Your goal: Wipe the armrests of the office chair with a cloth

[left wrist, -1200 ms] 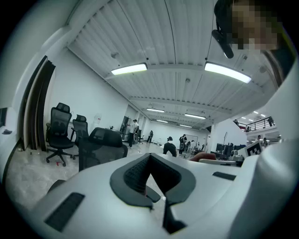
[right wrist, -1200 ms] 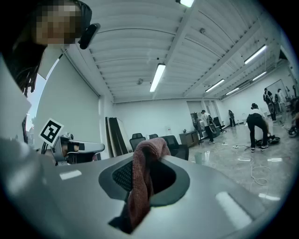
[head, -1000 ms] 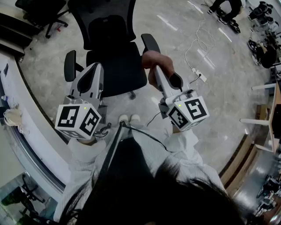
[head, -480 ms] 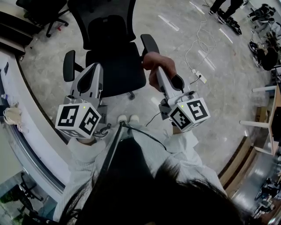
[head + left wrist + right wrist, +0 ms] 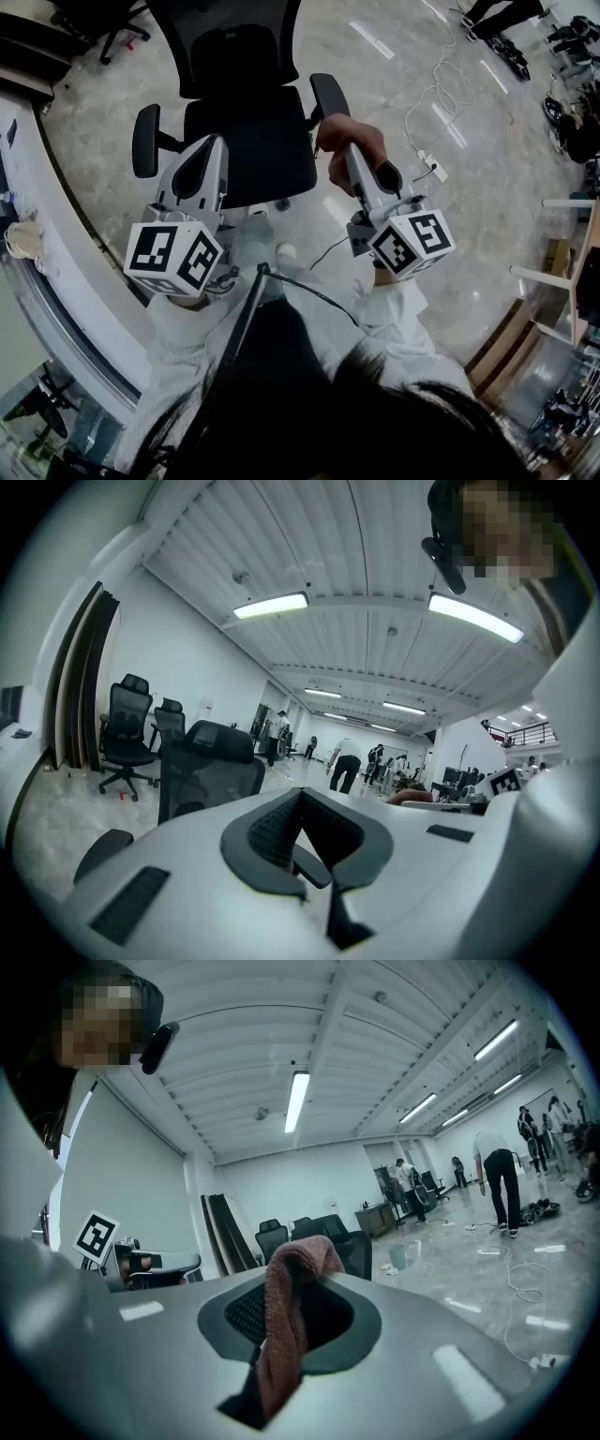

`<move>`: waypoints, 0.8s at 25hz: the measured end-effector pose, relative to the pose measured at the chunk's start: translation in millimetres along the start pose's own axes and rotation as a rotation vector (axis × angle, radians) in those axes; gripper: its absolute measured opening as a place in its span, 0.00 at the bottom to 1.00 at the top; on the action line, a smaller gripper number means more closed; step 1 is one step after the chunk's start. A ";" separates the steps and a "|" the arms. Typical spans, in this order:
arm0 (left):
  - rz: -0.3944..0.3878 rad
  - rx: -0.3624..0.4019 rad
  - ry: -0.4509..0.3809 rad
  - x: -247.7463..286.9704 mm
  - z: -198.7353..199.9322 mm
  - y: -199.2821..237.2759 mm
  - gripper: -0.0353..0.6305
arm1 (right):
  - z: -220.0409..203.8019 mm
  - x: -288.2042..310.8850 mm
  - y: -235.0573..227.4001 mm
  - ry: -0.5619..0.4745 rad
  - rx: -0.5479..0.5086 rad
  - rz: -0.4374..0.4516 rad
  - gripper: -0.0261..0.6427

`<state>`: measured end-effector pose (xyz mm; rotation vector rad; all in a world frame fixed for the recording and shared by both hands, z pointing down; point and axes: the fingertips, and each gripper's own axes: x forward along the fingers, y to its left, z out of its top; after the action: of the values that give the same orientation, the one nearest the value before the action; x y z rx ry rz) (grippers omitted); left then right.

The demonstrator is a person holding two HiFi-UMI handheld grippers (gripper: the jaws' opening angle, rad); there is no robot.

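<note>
The left gripper [image 5: 208, 155], its jaws closed on nothing, is hovering over the left edge of the black office chair [image 5: 248, 131], near the armrest [image 5: 145, 141] on that side. The right gripper [image 5: 354, 159] is clamping a reddish cloth [image 5: 349, 133], which is hanging at the near end of the other armrest [image 5: 328, 94]; whether they are touching cannot be told.
</note>
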<state>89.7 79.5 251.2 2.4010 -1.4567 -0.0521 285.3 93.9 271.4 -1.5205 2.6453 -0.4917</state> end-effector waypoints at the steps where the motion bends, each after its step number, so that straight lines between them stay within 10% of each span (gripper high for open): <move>1: 0.000 -0.002 0.006 8.4 -0.3 9.4 0.06 | -2.5 12.4 -3.2 0.006 0.004 -0.001 0.11; 20: -0.115 0.001 0.140 187.3 12.3 109.4 0.06 | -8.0 194.7 -100.0 0.075 0.042 -0.107 0.11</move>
<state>82.7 -132.5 298.1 2.4339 -1.2563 0.0877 266.7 -116.1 330.7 -1.6693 2.5992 -0.6189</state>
